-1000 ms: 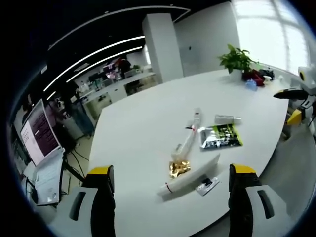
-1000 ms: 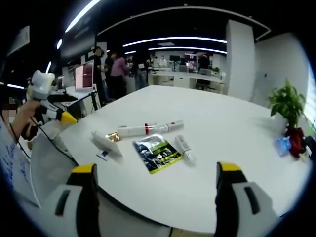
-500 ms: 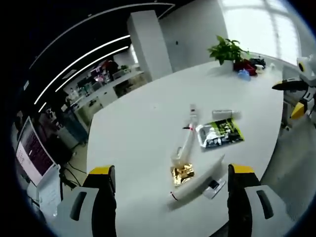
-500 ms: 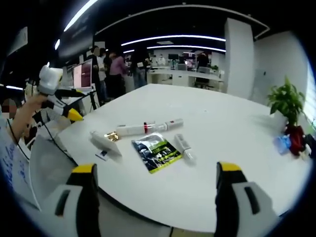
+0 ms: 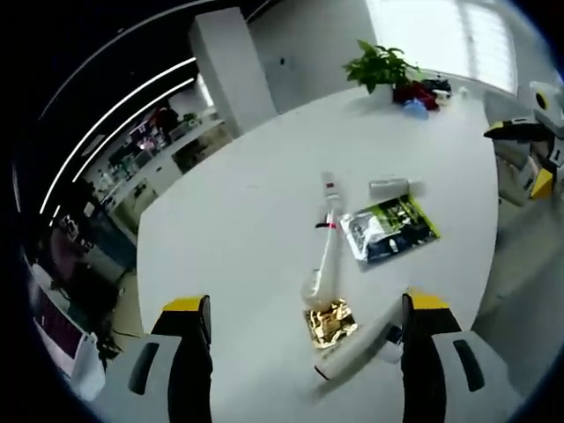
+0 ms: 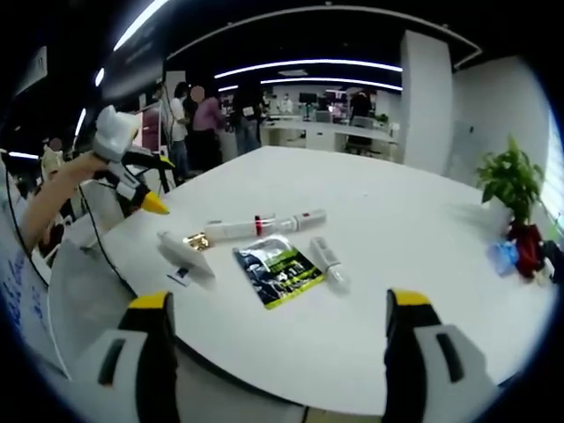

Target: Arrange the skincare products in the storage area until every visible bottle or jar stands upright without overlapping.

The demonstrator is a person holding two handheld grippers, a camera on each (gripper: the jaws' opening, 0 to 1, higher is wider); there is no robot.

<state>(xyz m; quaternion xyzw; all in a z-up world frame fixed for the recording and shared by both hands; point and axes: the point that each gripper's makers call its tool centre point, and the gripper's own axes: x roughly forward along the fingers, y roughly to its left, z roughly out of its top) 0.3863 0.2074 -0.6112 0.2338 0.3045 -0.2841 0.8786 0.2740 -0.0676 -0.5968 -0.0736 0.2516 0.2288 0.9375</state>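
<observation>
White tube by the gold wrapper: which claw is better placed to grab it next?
Left, probably. The white tube lies just ahead of the open left claw; from the right claw, it lies far across the white table.

Smooth matt white tabletop [image 5: 247,203], faintly reflecting the ceiling lights. Crinkled gold foil wrapper [image 5: 330,319], shiny and metallic. Glossy silver-and-green foil sachet [image 6: 279,274] with bright highlights. Long white plastic tube [image 5: 325,256], smooth, semi-gloss, with red bands. Short white plastic tube [image 6: 327,262], satin finish. Gripper jaws of matt grey-white plastic with yellow tips.
</observation>
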